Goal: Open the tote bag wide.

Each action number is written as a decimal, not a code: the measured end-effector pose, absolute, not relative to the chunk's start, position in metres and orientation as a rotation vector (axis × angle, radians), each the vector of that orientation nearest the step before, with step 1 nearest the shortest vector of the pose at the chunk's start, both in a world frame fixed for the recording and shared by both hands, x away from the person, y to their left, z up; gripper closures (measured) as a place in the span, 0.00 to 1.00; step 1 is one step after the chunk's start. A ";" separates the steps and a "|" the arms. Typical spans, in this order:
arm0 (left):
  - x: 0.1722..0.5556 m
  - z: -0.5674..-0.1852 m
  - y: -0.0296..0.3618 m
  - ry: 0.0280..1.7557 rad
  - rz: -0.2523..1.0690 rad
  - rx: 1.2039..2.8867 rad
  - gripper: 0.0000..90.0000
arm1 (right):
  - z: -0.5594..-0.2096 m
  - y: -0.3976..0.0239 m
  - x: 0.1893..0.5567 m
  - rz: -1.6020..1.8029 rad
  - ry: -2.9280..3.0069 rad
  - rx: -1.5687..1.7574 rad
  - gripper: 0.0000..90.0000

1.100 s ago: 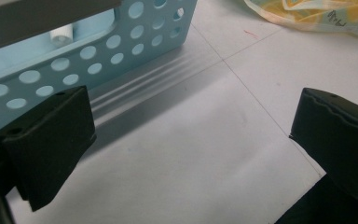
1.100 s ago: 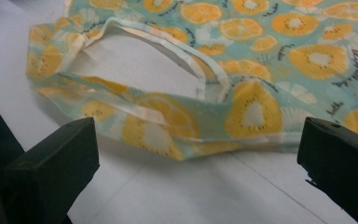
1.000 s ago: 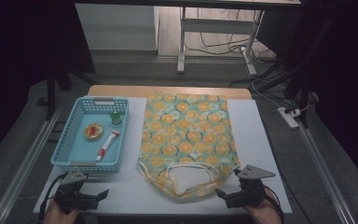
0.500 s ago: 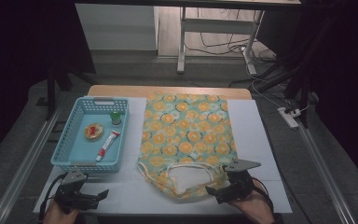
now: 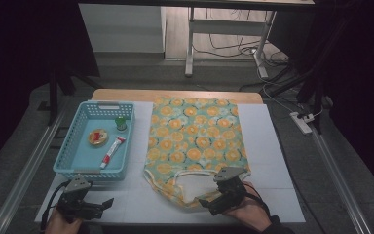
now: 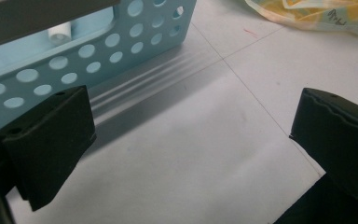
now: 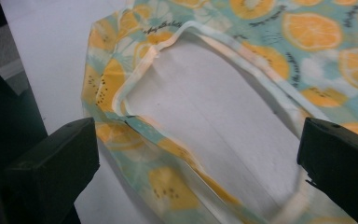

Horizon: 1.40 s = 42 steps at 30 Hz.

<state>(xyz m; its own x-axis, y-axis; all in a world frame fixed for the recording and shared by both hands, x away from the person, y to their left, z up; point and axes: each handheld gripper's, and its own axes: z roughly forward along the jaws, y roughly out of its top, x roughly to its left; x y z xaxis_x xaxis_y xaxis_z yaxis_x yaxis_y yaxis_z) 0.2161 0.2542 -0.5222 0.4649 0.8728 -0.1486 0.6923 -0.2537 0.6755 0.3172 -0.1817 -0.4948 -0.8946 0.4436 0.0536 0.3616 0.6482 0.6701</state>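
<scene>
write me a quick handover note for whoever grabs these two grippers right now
Right gripper: open, jaws spread wide over the handle loop of the orange-print bag, not gripping it.
Left gripper: open, holding nothing, over bare table just in front of the blue basket.
Things: the bag lies flat on the white table, handles toward the person. The basket sits to its left and holds a red-and-white tube, a round orange item and a small green item.
Done: nothing picked up.
Left: probably close the right gripper on the handle; the basket items are untouched.
</scene>
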 end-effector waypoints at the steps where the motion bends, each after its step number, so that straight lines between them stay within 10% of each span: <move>1: 0.216 -0.522 0.254 1.298 0.335 2.025 0.00 | -0.497 -0.179 0.318 1.075 2.761 0.663 0.03; 19: 0.216 -0.522 0.254 1.293 0.333 2.028 0.00 | -0.496 -0.165 0.320 0.979 2.908 0.481 0.97; 42: 0.216 -0.522 0.255 1.303 0.328 2.018 0.00 | -0.462 -0.169 0.385 1.132 2.807 0.624 1.00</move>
